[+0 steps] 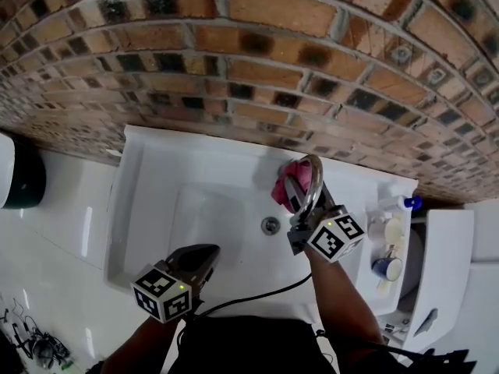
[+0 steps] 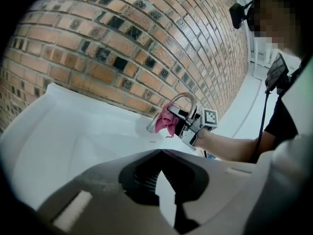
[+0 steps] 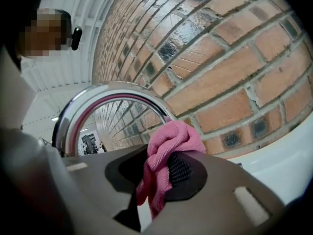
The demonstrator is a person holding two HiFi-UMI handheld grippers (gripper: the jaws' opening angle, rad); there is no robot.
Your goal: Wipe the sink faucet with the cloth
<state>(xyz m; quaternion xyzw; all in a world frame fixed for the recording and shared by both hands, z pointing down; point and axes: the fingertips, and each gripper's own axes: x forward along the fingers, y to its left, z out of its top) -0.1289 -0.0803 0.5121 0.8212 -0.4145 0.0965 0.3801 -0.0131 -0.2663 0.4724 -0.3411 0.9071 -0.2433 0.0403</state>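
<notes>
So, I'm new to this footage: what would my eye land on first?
The pink cloth, clamped in the right gripper, stands out at the curved chrome faucet by the white sink's back edge. A brick wall rises behind. The left gripper hangs shut and empty near the sink's front.

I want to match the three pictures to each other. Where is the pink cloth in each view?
Head view: the pink cloth sits right of centre, against the faucet.
Left gripper view: centre, under the faucet's arch.
Right gripper view: lower centre, clamped in the right gripper.
Shared landmark: the chrome faucet arch.
</notes>
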